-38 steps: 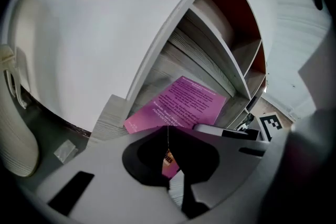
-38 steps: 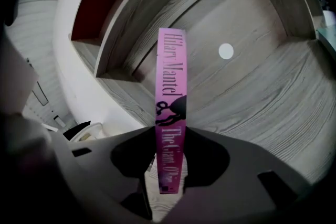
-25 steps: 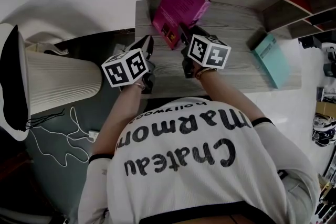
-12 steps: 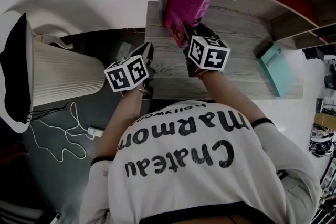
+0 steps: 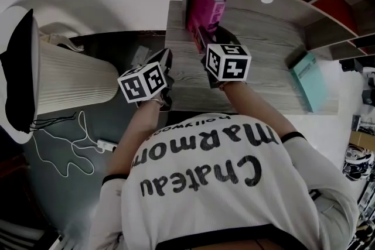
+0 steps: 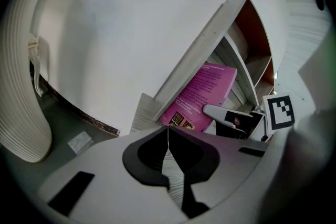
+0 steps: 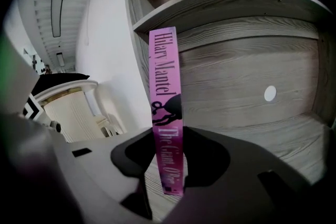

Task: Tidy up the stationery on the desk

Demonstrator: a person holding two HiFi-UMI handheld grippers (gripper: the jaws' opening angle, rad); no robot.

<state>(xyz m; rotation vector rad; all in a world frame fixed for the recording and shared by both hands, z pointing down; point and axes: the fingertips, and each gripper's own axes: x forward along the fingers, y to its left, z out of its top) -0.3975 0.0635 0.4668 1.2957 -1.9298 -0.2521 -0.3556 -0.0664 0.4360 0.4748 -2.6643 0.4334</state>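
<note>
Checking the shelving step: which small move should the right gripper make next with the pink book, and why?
Probably ease the pink book sideways against the shelf's side wall: the right gripper clamps its spine, upright, close beside that wall.

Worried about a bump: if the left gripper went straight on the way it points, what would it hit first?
Probably the desk top near its left edge, as the shut left gripper tilts down toward it. The pink book stands just beyond; depth is unclear, so it might come first.
</note>
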